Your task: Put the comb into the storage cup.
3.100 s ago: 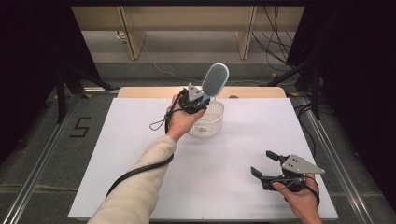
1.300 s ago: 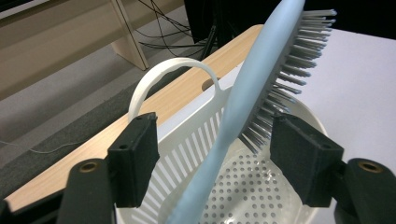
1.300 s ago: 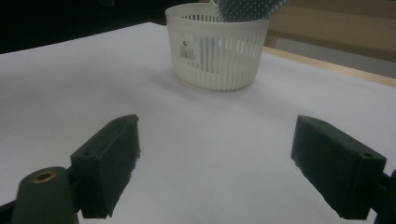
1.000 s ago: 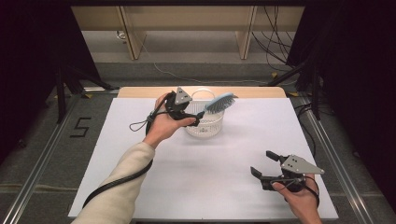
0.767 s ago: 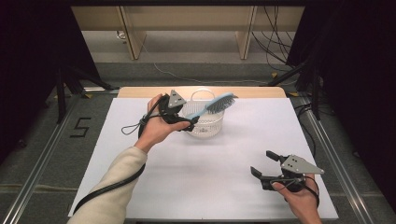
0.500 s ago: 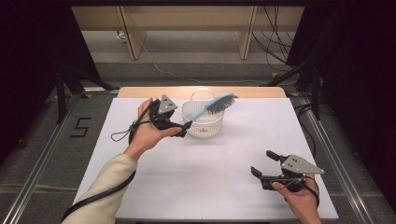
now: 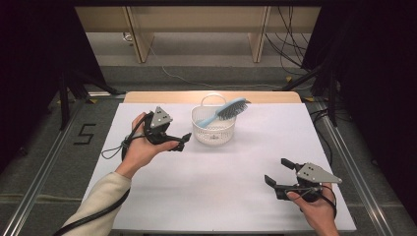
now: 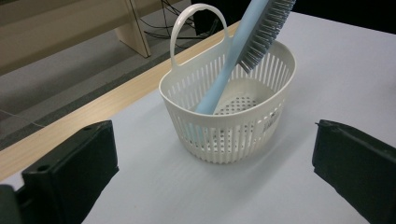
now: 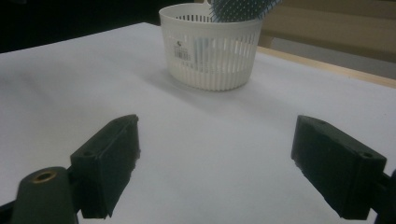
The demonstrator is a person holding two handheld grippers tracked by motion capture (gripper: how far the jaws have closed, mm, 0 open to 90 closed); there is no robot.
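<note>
one white table top [image 7: 206, 187] spanning the high view, wooden strip along its far edge. on it, toward the far middle, a white slotted basket [image 7: 213, 129] with a loop handle, upright, label on its wall in the right gripper view [image 9: 212, 51]. inside, a light blue hairbrush [image 7: 223, 112]: handle end down on the perforated floor, shaft leaning on the rim, bristled head jutting out past the far right edge of the basket; in the left gripper view [image 8: 243, 51] bristles facing down and toward the rim. touched by neither gripper.

left of the basket, just beside it and clear of its wall, the left gripper [image 7: 181, 142] in a raised hand, pointing at the basket; jaws just spread to their widest, wide apart, nothing between them but bare table with the basket farther off. cable looping from it onto the table.

near the front right corner, well apart from the basket, the right gripper [image 7: 279, 173] in the other hand, low over the table, jaws wide apart, nothing between them.
</note>
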